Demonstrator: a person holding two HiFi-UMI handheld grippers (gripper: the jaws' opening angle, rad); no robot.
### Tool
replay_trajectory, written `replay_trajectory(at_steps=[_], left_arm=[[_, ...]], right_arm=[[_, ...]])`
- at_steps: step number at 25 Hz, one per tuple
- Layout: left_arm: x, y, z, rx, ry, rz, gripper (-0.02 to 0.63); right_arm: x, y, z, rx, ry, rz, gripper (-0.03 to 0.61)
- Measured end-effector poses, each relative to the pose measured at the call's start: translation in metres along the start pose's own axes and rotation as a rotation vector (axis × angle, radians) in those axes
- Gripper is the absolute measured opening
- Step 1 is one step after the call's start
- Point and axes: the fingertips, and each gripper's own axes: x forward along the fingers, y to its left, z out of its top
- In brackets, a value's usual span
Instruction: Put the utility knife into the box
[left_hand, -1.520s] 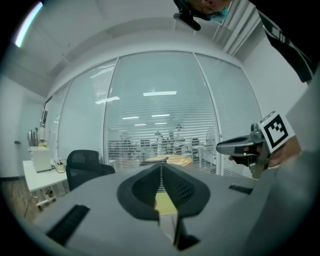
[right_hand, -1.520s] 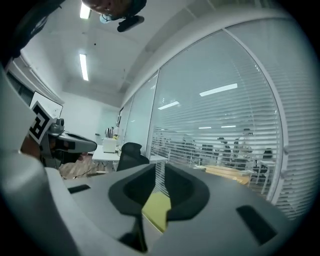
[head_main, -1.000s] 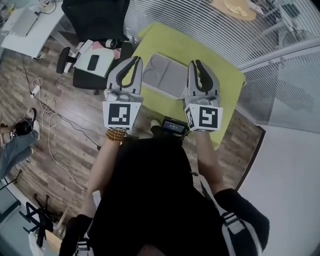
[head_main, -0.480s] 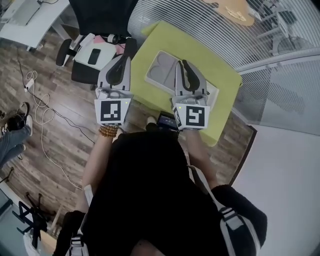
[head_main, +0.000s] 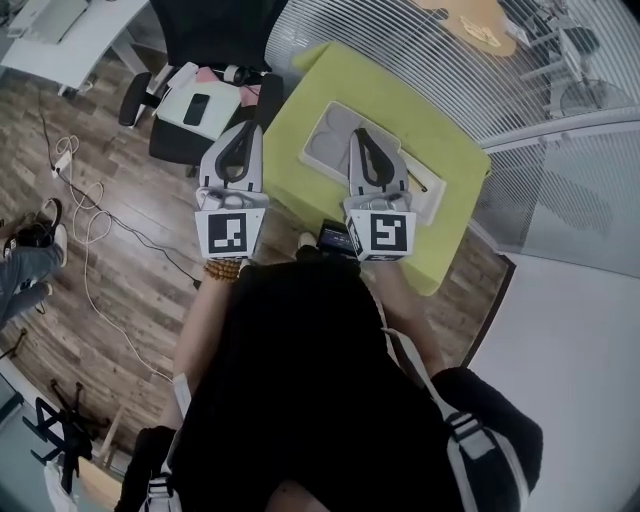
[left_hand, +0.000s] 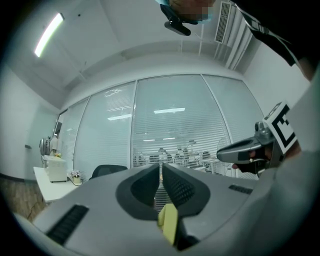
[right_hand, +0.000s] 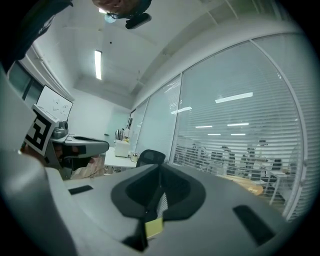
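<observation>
Yellow-green table (head_main: 445, 150) sits below both tools, w/ the pale grey box (head_main: 328, 140) lying on it, partly under the right gripper (head_main: 360, 136) and just right of the left gripper (head_main: 244, 129). Both pairs of jaws are pressed together, nothing btwn them. Utility knife: can't pick it out for sure. A thin dark sliver (head_main: 418, 182) lies just right of the right gripper, at the box's edge.
</observation>
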Motion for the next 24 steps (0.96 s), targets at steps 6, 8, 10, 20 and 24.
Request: replay_trajectory(at_steps=[6,8,10,20,24], left_arm=[[-0.031,0.030,-0.001,-0.007,-0.006,0.037,0.020],[-0.045,0.045,0.002,-0.001,-0.013,0.051,0.020],[-0.058,0.062,0.000,0.003,-0.025,0.069,0.020],[-0.150,0.186,-0.035,0.026,0.065,0.232,0.020],[-0.171,0.244,-0.051,0.031,0.085,0.334,0.020]], right_arm=[[0.007,0.037,0.006,-0.020,0.001,0.046,0.008],[0.011,0.057,0.013,-0.028,-0.005,0.064,0.008],[0.018,0.079,0.015,-0.033,-0.010,0.086,0.006],[0.074,0.227,0.025,-0.015,-0.024,0.281,0.002],[0.117,0.279,0.024,-0.005,-0.034,0.378,0.000]])
